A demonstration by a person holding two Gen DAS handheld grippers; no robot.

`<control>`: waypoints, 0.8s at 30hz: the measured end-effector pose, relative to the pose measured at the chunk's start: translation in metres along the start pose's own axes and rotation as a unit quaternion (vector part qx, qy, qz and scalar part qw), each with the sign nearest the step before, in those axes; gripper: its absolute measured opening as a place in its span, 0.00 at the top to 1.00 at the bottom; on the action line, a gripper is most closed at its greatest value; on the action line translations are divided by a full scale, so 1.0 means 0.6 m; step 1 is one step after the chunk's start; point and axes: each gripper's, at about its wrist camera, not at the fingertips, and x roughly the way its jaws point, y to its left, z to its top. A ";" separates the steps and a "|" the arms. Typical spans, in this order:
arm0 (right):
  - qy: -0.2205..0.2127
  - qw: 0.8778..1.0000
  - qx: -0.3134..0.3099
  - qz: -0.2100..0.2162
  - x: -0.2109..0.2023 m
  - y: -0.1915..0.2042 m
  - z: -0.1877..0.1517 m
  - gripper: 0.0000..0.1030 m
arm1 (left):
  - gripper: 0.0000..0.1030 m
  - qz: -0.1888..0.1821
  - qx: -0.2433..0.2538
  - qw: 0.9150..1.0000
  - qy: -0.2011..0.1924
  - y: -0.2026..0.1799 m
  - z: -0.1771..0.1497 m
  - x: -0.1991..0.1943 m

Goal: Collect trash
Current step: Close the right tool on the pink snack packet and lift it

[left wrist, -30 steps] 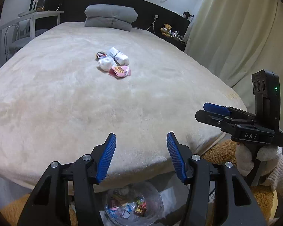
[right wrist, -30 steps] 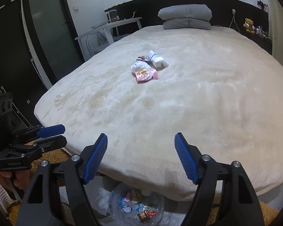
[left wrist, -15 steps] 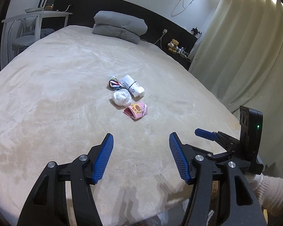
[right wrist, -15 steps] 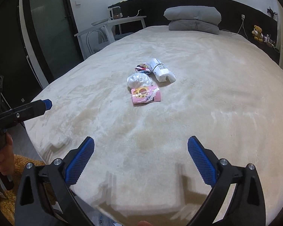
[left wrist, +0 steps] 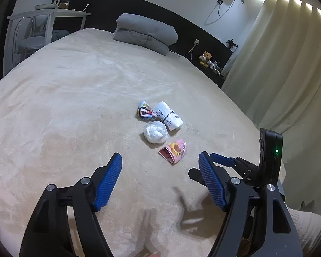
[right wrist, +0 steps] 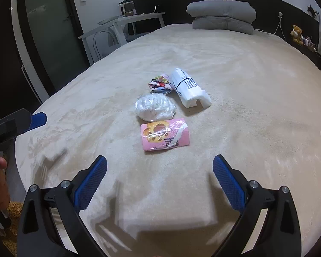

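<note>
Several pieces of trash lie together mid-bed: a pink snack wrapper [right wrist: 165, 133] [left wrist: 173, 151], a crumpled white plastic ball [right wrist: 155, 106] [left wrist: 155, 132], a white printed packet [right wrist: 190, 88] [left wrist: 168, 116] and a colourful crumpled wrapper [right wrist: 160, 82] [left wrist: 144, 111]. My right gripper [right wrist: 159, 171] is open and empty, just short of the pink wrapper; it also shows at the right of the left wrist view [left wrist: 222, 160]. My left gripper [left wrist: 160, 167] is open and empty, short of the pile and left of the pink wrapper; its tip shows in the right wrist view [right wrist: 37, 118].
The trash lies on a beige plush bed cover [left wrist: 75, 107]. Grey pillows [left wrist: 145, 33] lie at the headboard. A white desk and chair [right wrist: 117, 32] stand to the left, curtains [left wrist: 289, 64] to the right, and a teddy bear [left wrist: 205, 57] on the far shelf.
Both grippers have risen from the foot of the bed and moved forward over the cover toward the trash pile. The clear bin below the bed edge has left view.
</note>
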 end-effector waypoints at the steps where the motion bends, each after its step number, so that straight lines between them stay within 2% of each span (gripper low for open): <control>1: 0.003 1.000 0.000 -0.002 0.009 -0.001 0.003 0.05 | 0.19 0.001 0.000 1.000 -0.002 0.003 0.004 0.002; 3: 0.006 1.000 0.003 -0.005 0.023 -0.006 0.010 0.05 | 0.16 0.000 -0.002 1.000 -0.005 0.011 0.009 0.009; 5: 0.007 1.000 0.008 -0.004 0.035 -0.010 0.017 0.05 | 0.07 0.006 -0.005 1.000 -0.004 0.018 0.012 0.017; 13: 0.009 1.000 0.017 0.001 0.071 -0.016 0.041 0.06 | 0.06 0.023 -0.040 0.999 -0.021 0.047 0.020 0.038; 16: 0.026 1.000 0.009 0.008 0.085 -0.018 0.046 0.15 | 0.06 0.036 -0.036 0.999 -0.016 0.056 0.020 0.048; 20: 0.040 0.999 0.003 0.007 0.093 -0.017 0.045 0.39 | 0.06 0.042 -0.044 0.998 -0.013 0.066 0.022 0.054; 24: 0.035 0.999 0.000 0.010 0.083 -0.015 0.046 0.39 | 0.06 0.044 -0.043 0.998 -0.012 0.065 0.022 0.059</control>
